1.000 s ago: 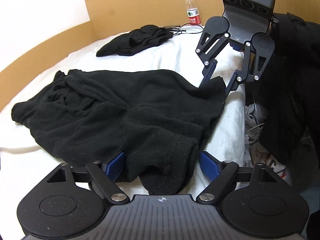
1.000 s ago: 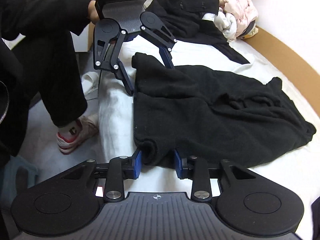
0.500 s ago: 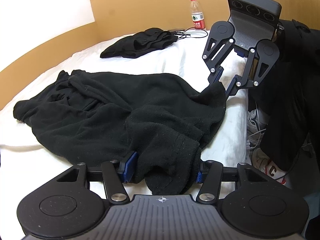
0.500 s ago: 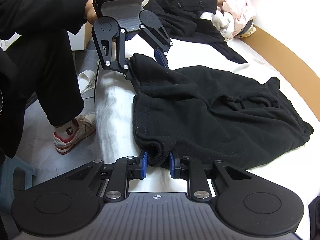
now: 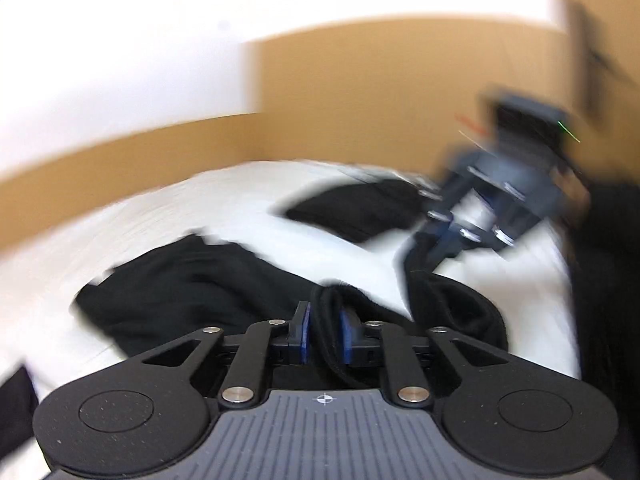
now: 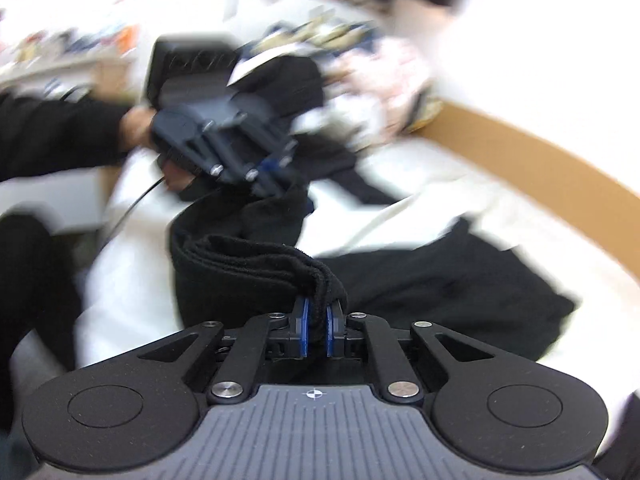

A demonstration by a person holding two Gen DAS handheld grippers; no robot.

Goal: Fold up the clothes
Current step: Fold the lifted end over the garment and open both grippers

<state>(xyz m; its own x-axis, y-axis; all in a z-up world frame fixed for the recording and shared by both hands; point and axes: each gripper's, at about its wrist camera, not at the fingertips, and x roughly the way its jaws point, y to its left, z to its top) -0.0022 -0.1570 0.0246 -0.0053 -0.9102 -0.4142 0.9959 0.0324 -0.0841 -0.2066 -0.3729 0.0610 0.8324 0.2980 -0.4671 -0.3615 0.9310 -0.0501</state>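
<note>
**Two grippers, one black garment lifted at its edge**

Two grippers are at work on one black fleece garment (image 5: pixel 192 292). The left gripper (image 5: pixel 324 332) has a bunched fold of the fabric between its blue fingers (image 5: pixel 303 334), which are closing in on it. The right gripper (image 6: pixel 316 330) has its fingers nearly together, pinching a thick rolled hem of the same cloth.

The garment is dark, soft and fuzzy. Its near edge is raised and stretched between the two grippers, while the rest trails crumpled over the white bed (image 5: pixel 140 220).

A second black garment (image 5: pixel 360 208) lies further back on the bed, apart from the first. In the right wrist view a heap of mixed clothes (image 6: pixel 380 76) sits at the bed's far end. Both views are heavily blurred. A tan headboard (image 5: pixel 360 100) borders the bed.
</note>
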